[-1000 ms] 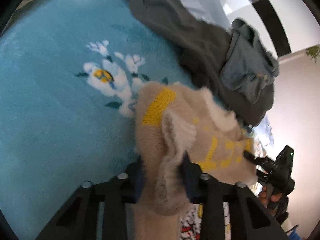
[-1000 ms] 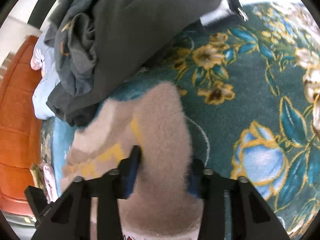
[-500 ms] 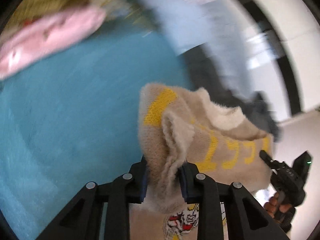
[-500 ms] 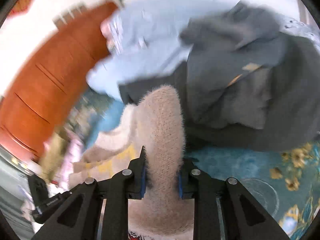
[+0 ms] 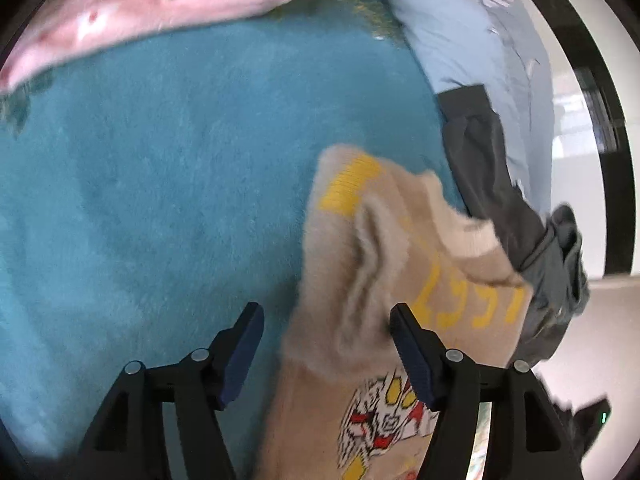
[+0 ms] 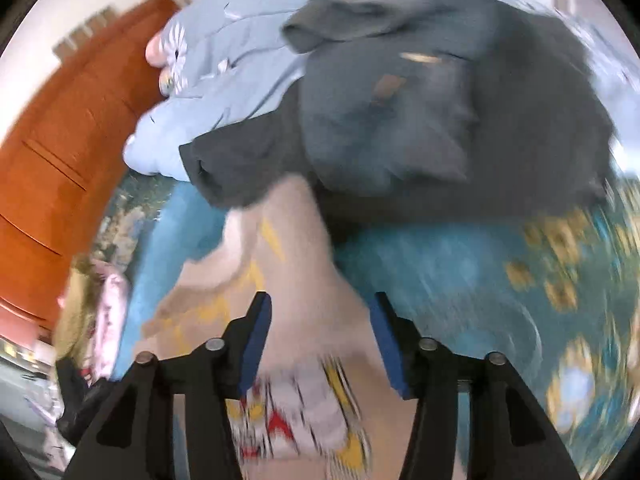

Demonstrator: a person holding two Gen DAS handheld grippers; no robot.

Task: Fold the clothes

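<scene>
Beige sweater (image 5: pixel 384 264) with unreadable yellow lettering, between released left fingers (image 5: pixel 244 344) and released right fingers (image 6: pixel 256 332).

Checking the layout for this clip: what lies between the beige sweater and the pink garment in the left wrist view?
Only bare teal blanket lies between the beige sweater and the pink garment; the left wrist view shows it.

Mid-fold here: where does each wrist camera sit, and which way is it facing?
Left wrist: on the left gripper, looking along its open fingers at the beige sweater on the teal blanket.
Right wrist: on the right gripper, fingers open, facing the dark grey clothes.
Shared: sweater, grey clothes, light blue garment.
</scene>
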